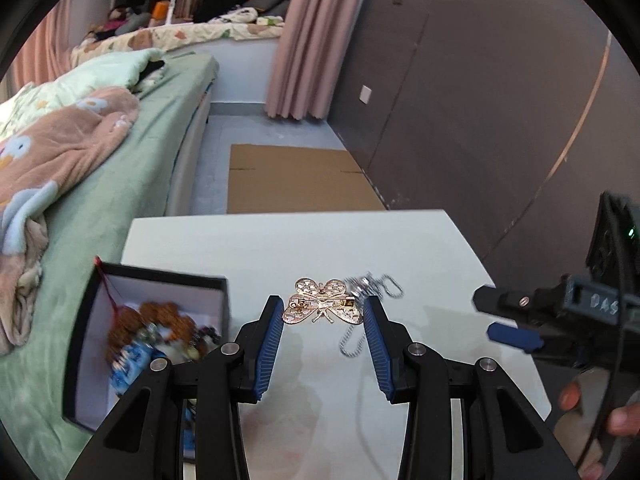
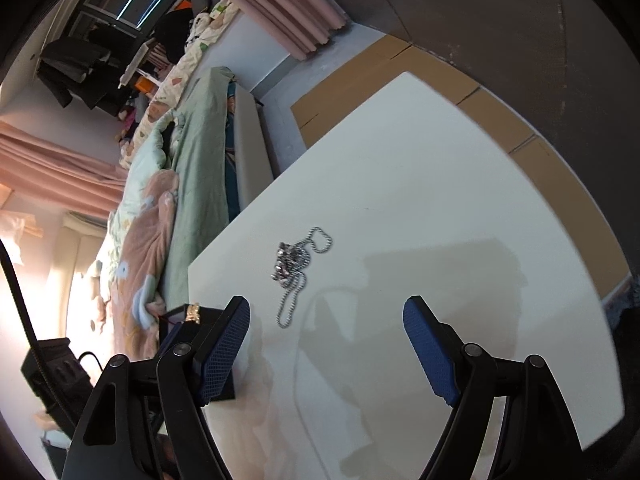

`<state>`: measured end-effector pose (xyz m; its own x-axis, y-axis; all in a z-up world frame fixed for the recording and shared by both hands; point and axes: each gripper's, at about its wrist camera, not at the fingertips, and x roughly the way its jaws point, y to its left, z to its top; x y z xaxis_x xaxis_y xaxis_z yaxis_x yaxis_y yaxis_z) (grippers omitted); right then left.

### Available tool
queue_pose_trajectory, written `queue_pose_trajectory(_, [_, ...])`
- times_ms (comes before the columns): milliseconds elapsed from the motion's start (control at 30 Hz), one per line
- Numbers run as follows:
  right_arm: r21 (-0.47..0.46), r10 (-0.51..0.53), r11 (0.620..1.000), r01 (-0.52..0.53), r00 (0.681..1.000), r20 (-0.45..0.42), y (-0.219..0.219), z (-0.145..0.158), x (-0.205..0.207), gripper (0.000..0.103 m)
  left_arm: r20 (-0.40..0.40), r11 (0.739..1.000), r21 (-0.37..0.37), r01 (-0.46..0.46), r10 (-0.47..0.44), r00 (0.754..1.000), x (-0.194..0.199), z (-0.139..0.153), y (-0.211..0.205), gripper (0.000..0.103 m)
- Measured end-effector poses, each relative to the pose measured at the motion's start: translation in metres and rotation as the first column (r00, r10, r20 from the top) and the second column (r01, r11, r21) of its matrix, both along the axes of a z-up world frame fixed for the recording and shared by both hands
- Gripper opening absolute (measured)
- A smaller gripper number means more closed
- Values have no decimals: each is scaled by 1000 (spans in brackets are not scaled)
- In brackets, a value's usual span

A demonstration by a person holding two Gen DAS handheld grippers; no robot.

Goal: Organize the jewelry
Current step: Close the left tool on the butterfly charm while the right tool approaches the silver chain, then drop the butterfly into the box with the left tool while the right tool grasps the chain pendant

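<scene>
Left gripper (image 1: 323, 312): jaws closed onto the butterfly brooch (image 1: 322, 301), one blue pad at each wing tip. The brooch sits level across the gap between the tips, pin side facing the camera. It looks lifted off the white table (image 1: 400, 240), though contact underneath cannot be ruled out. Gripping by the wing edges keeps the flat piece from twisting, probably for carrying to the box.

Black jewelry box (image 1: 152, 344): open, just outside the left jaw and slightly nearer the camera, blurred. It already holds brown beads and small blue items. Judged destination for the brooch.

Silver ball-chain necklace (image 2: 294, 270): lying bunched on the table. In the left view it is just beyond and outside the right jaw, a loop trailing under it. In the right wrist view it lies ahead of the fingertips, nearer the left jaw.

Right gripper (image 2: 326, 320): jaws spread wide, holding nothing, well short of the chain.

Obstruction: the near box wall sits between the brooch and the interior. The chain loop lies close to the left gripper's right jaw and might snag.
</scene>
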<state>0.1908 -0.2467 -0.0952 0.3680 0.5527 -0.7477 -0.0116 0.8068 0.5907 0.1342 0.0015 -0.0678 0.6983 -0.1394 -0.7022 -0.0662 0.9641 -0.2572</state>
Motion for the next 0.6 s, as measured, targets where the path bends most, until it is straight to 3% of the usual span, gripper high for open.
queue_pose_trajectory(100, [-1,14,1000,-14,1000,-7,15,-5,10,73,3,1000,-16,-17,17,1000,7,3,13,42])
queue_pose_trajectory(267, [-40,33,999,-34,999,-21,47,-18,29,70,10,997,-69,-41,42,999,9,9,35,42])
queue_pose_trajectory(600, [-243,5,970,15,996,84,94,-30,41,70,-12,991,-104,-86,85,996,3,8,66,42])
